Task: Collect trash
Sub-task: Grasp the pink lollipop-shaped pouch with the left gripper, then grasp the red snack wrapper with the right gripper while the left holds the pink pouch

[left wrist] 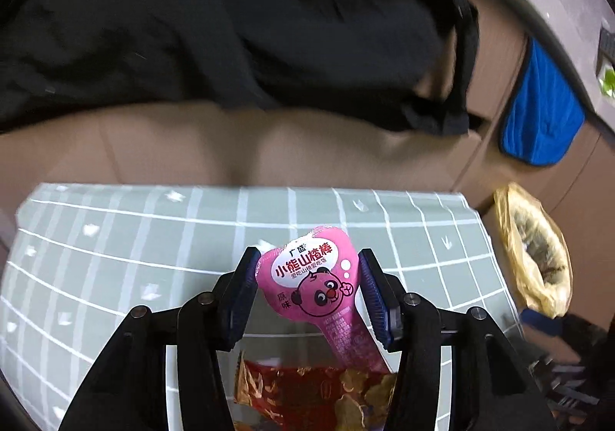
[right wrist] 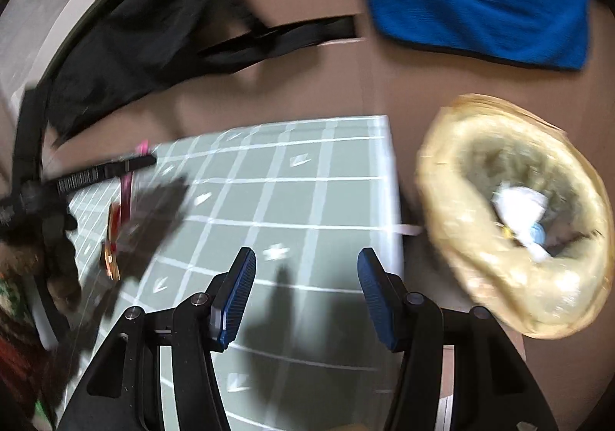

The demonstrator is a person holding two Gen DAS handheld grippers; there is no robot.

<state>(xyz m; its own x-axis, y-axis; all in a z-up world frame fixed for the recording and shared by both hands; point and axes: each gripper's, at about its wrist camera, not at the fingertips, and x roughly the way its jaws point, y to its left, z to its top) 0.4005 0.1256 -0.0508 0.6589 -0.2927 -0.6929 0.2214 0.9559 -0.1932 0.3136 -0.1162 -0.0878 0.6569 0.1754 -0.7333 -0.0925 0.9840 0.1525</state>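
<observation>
My left claw grips a pink snack wrapper, the one with a cartoon bear face printed on it. Both blue pads press against the wide head of the wrapper, one on each side, and its narrow tail runs down between the fingers toward a crinkled red and gold wrapper that shows below, close to the camera. I cannot tell whether that second wrapper is also pinched or only hanging there. The pink wrapper sits above the grey-green checked mat, roughly over the middle of its near half.

My right claw is released, its pads apart with nothing between them. It hangs over the mat near the right edge. Just past that edge, on the brown floor, stands the trash bin lined with a yellowish bag; white crumpled paper lies inside it. In the right wrist view my other claw appears at the far left, blurred, with the pink and red wrappers hanging from it over the mat's left side.

Beyond the mat's far edge lie a black garment and a blue cloth, the cloth toward the right corner, well apart from the bin.
</observation>
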